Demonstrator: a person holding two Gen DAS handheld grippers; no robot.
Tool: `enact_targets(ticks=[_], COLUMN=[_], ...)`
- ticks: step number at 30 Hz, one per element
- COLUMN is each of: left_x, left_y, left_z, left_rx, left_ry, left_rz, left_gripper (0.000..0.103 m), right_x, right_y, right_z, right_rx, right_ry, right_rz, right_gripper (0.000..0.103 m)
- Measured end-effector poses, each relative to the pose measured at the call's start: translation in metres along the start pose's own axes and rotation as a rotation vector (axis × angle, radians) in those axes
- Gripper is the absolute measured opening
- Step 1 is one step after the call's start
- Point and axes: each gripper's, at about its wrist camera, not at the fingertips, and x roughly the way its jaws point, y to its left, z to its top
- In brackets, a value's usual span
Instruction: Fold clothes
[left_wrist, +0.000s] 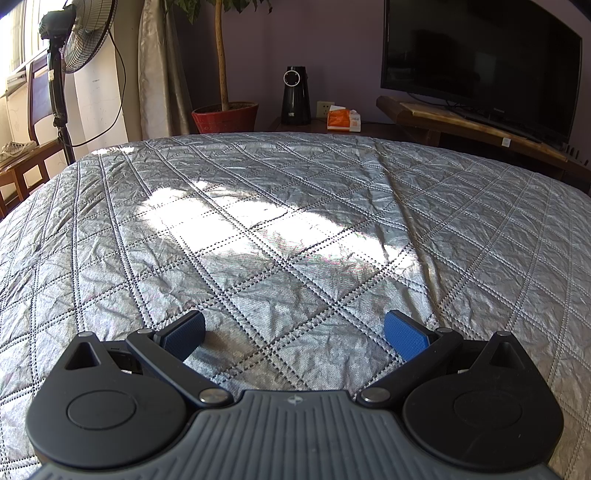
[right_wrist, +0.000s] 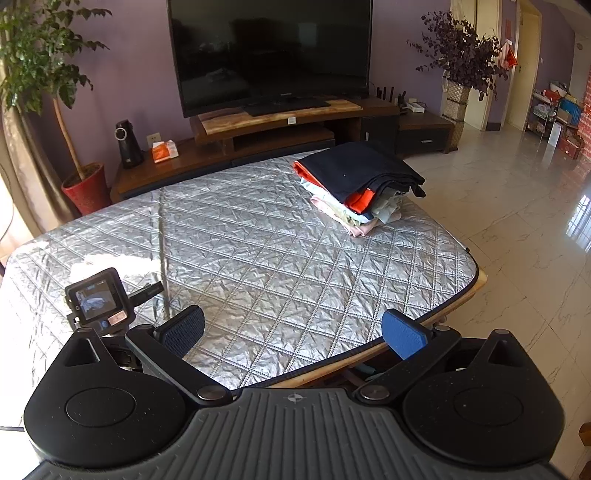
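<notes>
Left wrist view first: your left gripper (left_wrist: 295, 338) hangs low over the silver quilted cover (left_wrist: 280, 229), its blue-padded fingers (left_wrist: 404, 334) spread wide with nothing between them. A patch of sunlight falls on the cover just past the fingertips, toward 12 o'clock. No garment lies on the stretch of cover you see here. Beyond the far edge, at 11 o'clock, stands a red plant pot (left_wrist: 224, 116); at 12 o'clock a black speaker (left_wrist: 295, 95) and an orange tissue pack (left_wrist: 343, 118) sit on a low wooden unit, and the television (left_wrist: 480, 55) fills 1 o'clock. A standing fan (left_wrist: 79, 40) rises at 10 o'clock beside a wooden chair (left_wrist: 26, 147).

Right wrist view: your right gripper (right_wrist: 293, 334) is held higher, near the table's right edge, fingers likewise splayed apart and empty. At 9 o'clock, just beside its left finger, the small camera screen (right_wrist: 96, 298) of your other tool shows above the cover. The stack of folded clothes (right_wrist: 360, 188) rests at 1 o'clock, near the far right corner of the cover, a dark navy piece on top with orange, pale green and pink layers under it. Farther off, the television sits at 12 o'clock, a dried-leaf plant in a woven vase (right_wrist: 458, 74) at 2 o'clock, and the tiled floor (right_wrist: 517, 221) runs along 3 o'clock.
</notes>
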Motion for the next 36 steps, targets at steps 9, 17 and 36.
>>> enact_targets(ticks=[9, 17, 36], left_x=[0.0001, 0.0000, 0.0001], left_y=[0.0000, -0.0001, -0.0002], left_z=[0.0000, 0.0001, 0.0002], left_rx=[0.000, 0.000, 0.000], left_ry=[0.000, 0.000, 0.000], left_rz=[0.000, 0.000, 0.000], left_gripper=[0.103, 0.103, 0.103], right_x=[-0.0018, -0.0020, -0.0002], right_y=[-0.0017, -0.0021, -0.0035], right_z=[-0.0006, -0.0013, -0.0047], right_rx=[0.004, 0.003, 0.004], right_ry=[-0.004, -0.003, 0.007], right_rz=[0.000, 0.001, -0.005], right_gripper=[0.103, 0.103, 0.103])
